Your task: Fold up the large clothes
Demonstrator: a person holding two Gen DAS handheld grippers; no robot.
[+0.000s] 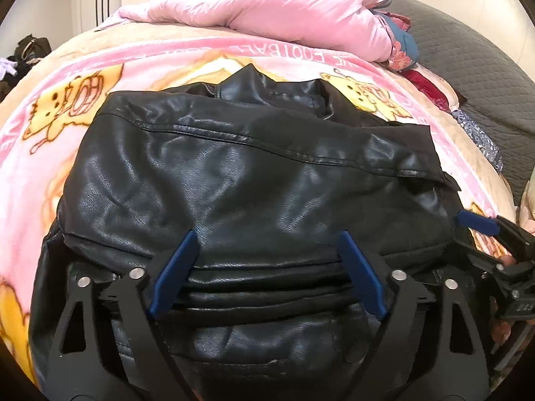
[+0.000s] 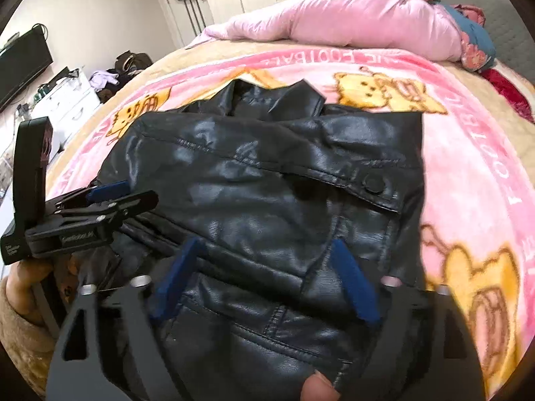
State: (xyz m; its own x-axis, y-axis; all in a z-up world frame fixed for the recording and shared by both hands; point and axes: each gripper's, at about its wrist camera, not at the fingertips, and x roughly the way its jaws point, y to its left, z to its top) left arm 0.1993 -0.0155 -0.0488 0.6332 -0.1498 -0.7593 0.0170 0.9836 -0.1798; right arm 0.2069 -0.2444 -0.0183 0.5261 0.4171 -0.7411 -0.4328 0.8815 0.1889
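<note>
Left wrist view shows the black leather jacket (image 1: 254,180) lying folded into a compact bundle on the pink cartoon blanket (image 1: 60,107) of the bed, with the left gripper (image 1: 267,274) parked at its near edge. Its jaws are spread wide with nothing gripped; the stacked folded layers are just seen between the blue pads. Same story for the right gripper (image 2: 264,277): jaws wide apart over the jacket, nothing pinched.

So the fold looks basically laid down and let go. The next move is probably a last tuck or smoothing, which calls for a fresh pinch on the thick hem layers.

A snap button (image 2: 373,180) and pocket flap are only shown in the right wrist view, plus the other gripper at its left edge. The pink duvet (image 1: 267,13) is seen in both.
</note>
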